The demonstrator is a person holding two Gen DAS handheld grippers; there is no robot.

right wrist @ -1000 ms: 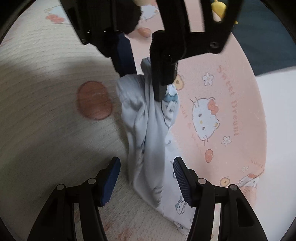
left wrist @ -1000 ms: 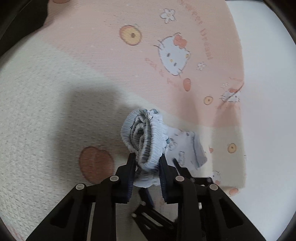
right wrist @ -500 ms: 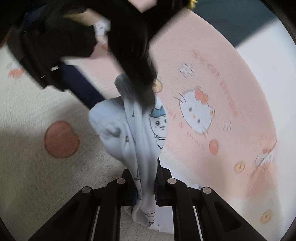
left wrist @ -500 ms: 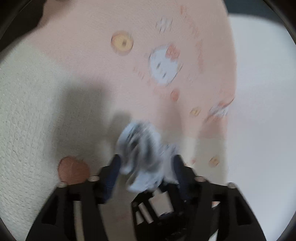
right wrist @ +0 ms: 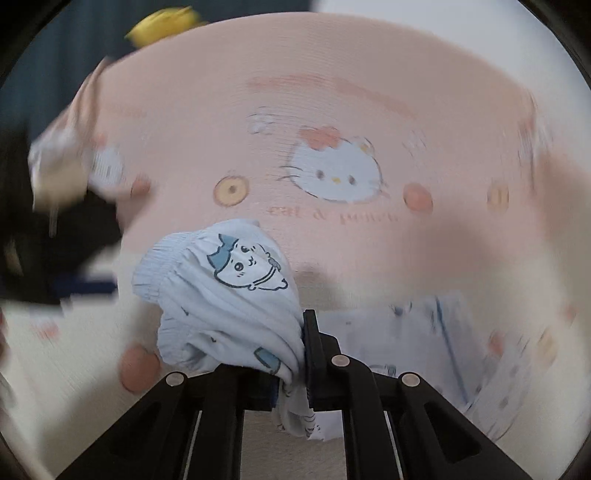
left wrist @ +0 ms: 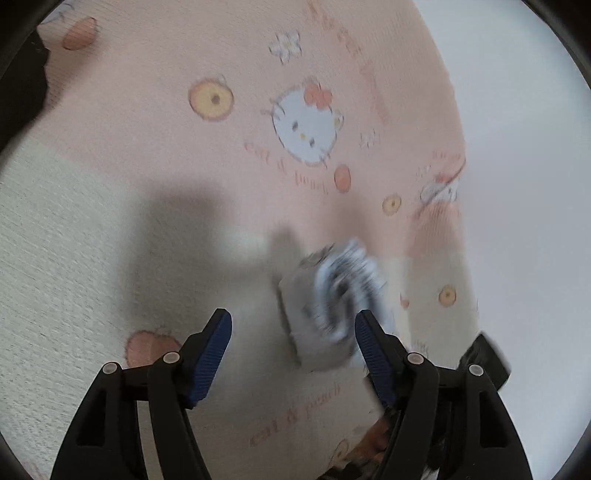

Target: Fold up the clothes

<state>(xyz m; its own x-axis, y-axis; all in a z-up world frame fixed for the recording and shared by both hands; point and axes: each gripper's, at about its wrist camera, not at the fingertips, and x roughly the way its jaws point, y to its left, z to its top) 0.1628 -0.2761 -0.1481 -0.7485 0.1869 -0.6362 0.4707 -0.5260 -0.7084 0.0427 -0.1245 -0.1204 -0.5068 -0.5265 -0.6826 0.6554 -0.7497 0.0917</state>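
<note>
A small light-blue garment (right wrist: 229,291) with a cartoon face print and a gathered elastic edge hangs bunched from my right gripper (right wrist: 291,354), which is shut on its lower folds. In the left wrist view the same garment (left wrist: 332,295) is a blurred grey-blue bundle just inside the right fingertip of my left gripper (left wrist: 291,317). The left jaws stand wide open and their pads do not press on the cloth. The left gripper (right wrist: 55,258) shows as a dark blur at the left of the right wrist view.
Everything lies over a pink and cream mat (left wrist: 166,155) printed with a white cat and peaches. White floor (left wrist: 524,147) borders its right side. Another pale printed cloth (right wrist: 424,332) lies on the mat. Dark blue fabric (right wrist: 55,55) and a yellow object (right wrist: 162,22) sit beyond the far edge.
My left gripper let go of the garment's elastic edge and opened wide. My right gripper shut on the lower part, rolled, and carried the garment off to the right.
</note>
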